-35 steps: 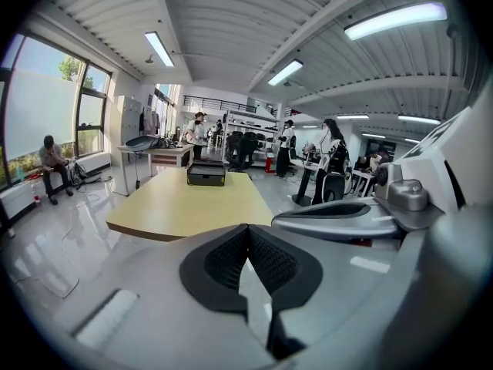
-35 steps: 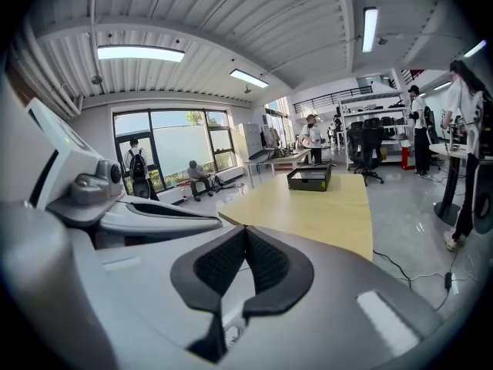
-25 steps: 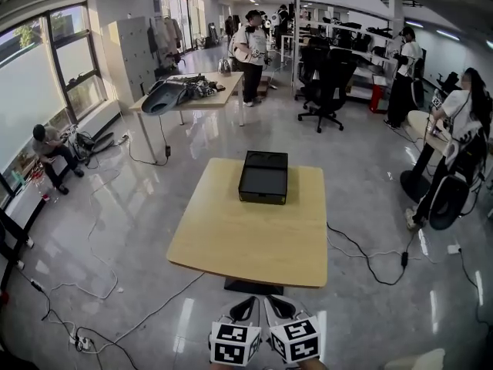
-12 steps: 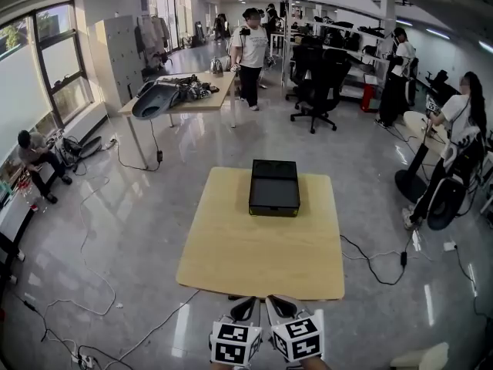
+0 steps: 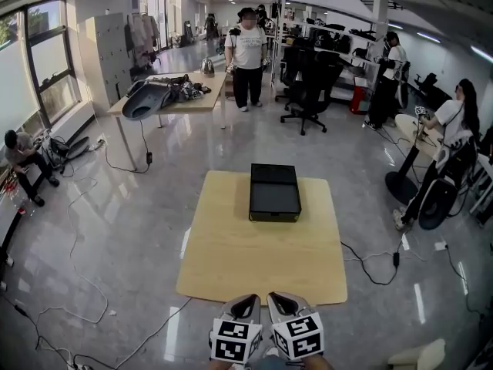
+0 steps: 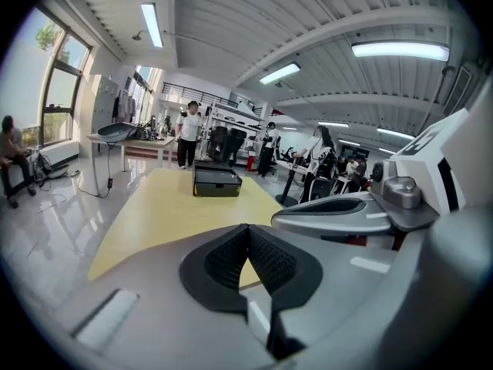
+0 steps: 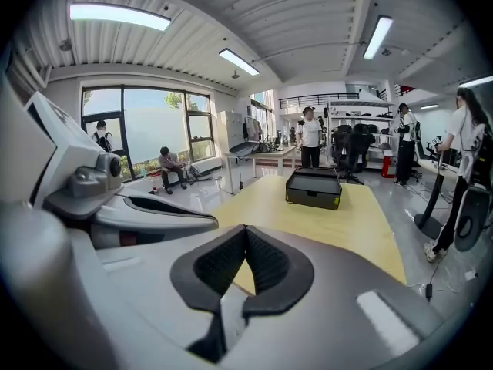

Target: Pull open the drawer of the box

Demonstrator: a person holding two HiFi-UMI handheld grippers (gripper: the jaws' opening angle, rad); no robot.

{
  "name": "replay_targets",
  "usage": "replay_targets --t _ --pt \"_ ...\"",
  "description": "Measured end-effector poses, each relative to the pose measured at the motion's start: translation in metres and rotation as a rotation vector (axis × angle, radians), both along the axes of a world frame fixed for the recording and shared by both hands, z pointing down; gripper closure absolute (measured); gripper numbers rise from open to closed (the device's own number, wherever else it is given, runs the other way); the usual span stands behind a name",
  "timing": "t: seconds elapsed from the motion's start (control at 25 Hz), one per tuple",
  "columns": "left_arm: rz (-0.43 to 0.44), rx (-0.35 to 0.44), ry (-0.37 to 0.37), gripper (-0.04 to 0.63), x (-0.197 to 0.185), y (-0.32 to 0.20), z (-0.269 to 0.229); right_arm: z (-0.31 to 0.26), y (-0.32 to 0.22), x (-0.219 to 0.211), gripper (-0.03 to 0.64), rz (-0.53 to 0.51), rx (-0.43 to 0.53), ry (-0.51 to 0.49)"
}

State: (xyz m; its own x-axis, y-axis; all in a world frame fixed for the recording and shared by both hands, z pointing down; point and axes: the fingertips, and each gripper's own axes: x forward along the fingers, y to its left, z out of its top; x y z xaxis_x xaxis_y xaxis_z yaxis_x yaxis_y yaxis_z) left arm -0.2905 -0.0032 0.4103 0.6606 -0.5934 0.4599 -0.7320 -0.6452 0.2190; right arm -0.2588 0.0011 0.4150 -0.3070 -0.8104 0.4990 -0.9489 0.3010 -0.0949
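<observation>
A black box point(image 5: 274, 193) with a drawer front facing me sits at the far end of a pale wooden table point(image 5: 254, 253). The same box point(image 6: 216, 182) shows far off in the left gripper view, and the box point(image 7: 313, 187) shows again in the right gripper view. My left gripper point(image 5: 245, 307) and right gripper point(image 5: 280, 304) hang side by side below the table's near edge, well short of the box. Both are shut with nothing between the pads.
Several people stand or sit around the room: one by a cluttered table point(image 5: 166, 99) at the back left, others at the right. Office chairs point(image 5: 310, 83) stand behind. Cables point(image 5: 370, 264) trail over the glossy floor on both sides of the table.
The view has moved forward: the table and box sit closer and more centred. Both grippers keep their place at the bottom of the view, still shut.
</observation>
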Motion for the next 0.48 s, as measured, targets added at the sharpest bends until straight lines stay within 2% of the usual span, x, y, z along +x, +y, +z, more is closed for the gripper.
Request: replay_targets --t 0.08,0.2,0.24,0.36,0.48 --pt "0.005 0.002 0.000 0.592 0.010 -0.053 0.031 0.030 -0.053 0.010 0.611 0.002 0.000 0.003" --pt "0.007 0.003 -0.011 0.592 0.077 -0.121 0.106 0.104 -0.122 0.077 0.611 -0.002 0.003 0.007" --pt "0.005 0.002 -0.015 0.593 0.085 -0.141 0.119 0.116 -0.142 0.086 0.611 -0.004 0.005 0.009" --pt "-0.001 -0.005 -0.029 0.592 0.100 -0.227 0.104 0.100 -0.229 0.102 0.611 -0.012 0.002 0.003" --pt "-0.009 -0.009 -0.041 0.592 0.179 -0.339 0.098 0.095 -0.341 0.180 0.611 -0.021 -0.003 -0.002"
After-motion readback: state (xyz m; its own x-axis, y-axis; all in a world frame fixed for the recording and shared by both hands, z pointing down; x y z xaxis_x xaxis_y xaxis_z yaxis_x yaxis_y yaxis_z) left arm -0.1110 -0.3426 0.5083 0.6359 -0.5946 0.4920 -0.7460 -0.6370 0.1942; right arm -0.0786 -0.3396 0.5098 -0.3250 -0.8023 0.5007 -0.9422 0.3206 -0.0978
